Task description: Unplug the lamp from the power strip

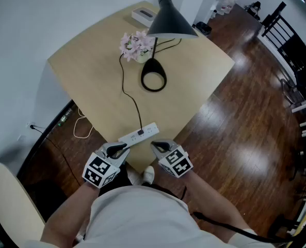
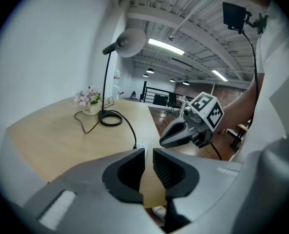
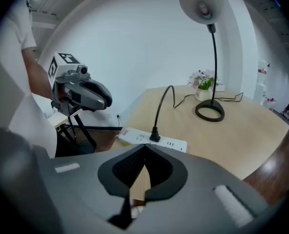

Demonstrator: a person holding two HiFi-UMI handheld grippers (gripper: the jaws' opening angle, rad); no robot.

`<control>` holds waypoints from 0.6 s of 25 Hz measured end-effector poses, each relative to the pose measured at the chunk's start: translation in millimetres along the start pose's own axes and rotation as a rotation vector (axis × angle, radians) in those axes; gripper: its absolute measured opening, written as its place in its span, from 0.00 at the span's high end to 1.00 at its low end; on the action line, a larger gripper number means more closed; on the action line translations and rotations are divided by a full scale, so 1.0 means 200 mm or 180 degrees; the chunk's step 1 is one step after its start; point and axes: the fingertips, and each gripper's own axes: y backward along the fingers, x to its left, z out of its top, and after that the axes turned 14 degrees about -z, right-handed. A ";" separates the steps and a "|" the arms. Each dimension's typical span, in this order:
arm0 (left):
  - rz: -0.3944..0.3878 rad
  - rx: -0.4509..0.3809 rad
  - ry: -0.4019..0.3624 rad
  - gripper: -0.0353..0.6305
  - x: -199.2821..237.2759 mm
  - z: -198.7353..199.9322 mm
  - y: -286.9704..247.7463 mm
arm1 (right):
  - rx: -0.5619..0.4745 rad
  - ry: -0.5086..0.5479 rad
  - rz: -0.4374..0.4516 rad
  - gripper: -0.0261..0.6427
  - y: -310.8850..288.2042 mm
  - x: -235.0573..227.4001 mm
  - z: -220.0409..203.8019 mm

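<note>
A black desk lamp (image 1: 154, 79) with a ring base stands on the wooden table (image 1: 91, 81). Its black cord runs to a plug (image 1: 140, 132) seated in a white power strip (image 1: 139, 134) near the table's front edge. My left gripper (image 1: 117, 151) hovers just in front of the strip's left end, its jaws a narrow gap apart with nothing between them (image 2: 149, 152). In front of the strip's right end my right gripper (image 1: 160, 147) is shut and empty (image 3: 145, 146). The right gripper view shows the plug (image 3: 155, 136) upright in the strip (image 3: 171, 143), just beyond the jaws.
A small pot of pink flowers (image 1: 136, 45) and a white box (image 1: 143, 15) sit behind the lamp. A pale chair back (image 1: 11, 200) is at lower left. Cables (image 1: 80, 128) lie on the dark wooden floor beside the table; black chairs (image 1: 292, 45) stand far right.
</note>
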 end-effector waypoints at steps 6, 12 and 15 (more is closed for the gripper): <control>-0.0170 0.0540 -0.0202 0.80 0.28 0.06 -0.32 | 0.0155 0.0063 -0.0165 0.95 -0.23 -0.16 0.06; -0.0512 0.0964 -0.0309 0.80 0.35 -0.01 -0.49 | 0.0337 -0.0013 -0.0271 0.95 -0.34 -0.19 0.01; -0.0650 0.1061 -0.0404 0.83 0.36 -0.04 -0.52 | 0.0350 -0.0023 -0.0292 0.95 -0.38 -0.17 0.02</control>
